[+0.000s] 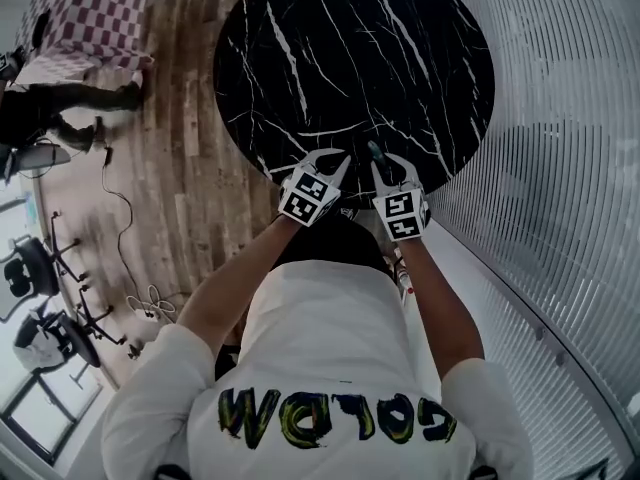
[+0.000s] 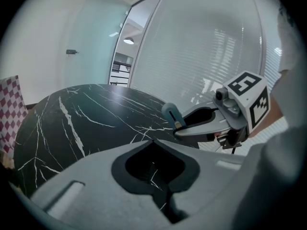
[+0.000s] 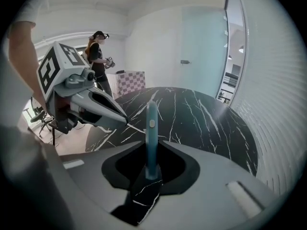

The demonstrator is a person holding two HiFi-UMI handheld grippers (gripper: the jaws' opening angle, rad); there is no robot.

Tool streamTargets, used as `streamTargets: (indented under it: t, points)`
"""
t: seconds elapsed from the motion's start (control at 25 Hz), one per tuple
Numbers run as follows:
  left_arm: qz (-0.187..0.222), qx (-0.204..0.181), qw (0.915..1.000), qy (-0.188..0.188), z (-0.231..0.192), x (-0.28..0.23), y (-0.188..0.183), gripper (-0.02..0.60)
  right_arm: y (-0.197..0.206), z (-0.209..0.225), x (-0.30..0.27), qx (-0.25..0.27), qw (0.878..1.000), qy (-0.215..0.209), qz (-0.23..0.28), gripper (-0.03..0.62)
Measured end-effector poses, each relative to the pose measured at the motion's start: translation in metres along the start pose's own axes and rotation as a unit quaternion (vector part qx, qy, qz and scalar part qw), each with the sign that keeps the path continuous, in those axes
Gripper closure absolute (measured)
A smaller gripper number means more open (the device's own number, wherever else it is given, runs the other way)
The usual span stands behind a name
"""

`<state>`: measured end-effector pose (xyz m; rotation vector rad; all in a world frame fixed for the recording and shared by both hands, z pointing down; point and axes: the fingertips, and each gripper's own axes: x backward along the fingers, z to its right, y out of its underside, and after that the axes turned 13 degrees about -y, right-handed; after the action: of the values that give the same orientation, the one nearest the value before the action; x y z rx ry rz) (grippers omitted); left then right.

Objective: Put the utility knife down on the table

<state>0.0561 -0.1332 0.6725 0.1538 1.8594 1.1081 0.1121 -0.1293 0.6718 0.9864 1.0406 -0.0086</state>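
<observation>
The teal utility knife (image 3: 151,128) stands up out of my right gripper (image 1: 392,168), whose jaws are shut on its lower end. Its tip (image 1: 376,152) hangs over the near edge of the round black marble table (image 1: 400,48). In the left gripper view the knife (image 2: 171,114) pokes out of the right gripper's fingers (image 2: 204,123) just above the tabletop (image 2: 72,123). My left gripper (image 1: 333,158) is beside it to the left, also over the near edge, with its jaws together and nothing in them. The right gripper view shows the left gripper's fingers (image 3: 103,107).
Wooden floor (image 1: 190,168) lies left of the table, with a chequered cloth (image 1: 95,13), office chairs (image 1: 35,268) and cables (image 1: 150,303). A ribbed glass wall (image 1: 560,168) curves round the right side. Another person (image 3: 98,56) stands beyond the table.
</observation>
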Motion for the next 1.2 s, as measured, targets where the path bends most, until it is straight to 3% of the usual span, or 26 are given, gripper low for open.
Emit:
streamTargets:
  t: [0.64, 1.2]
  points:
    - [-0.049, 0.002, 0.9988, -0.002, -0.011, -0.042, 0.034, 0.581, 0.033, 0.011, -0.040, -0.017, 0.996, -0.034, -0.085, 0.520]
    - [-0.096, -0.006, 0.9953, 0.014, -0.006, -0.059, 0.050, 0.581, 0.058, 0.014, -0.058, -0.025, 0.983, -0.056, -0.172, 0.520]
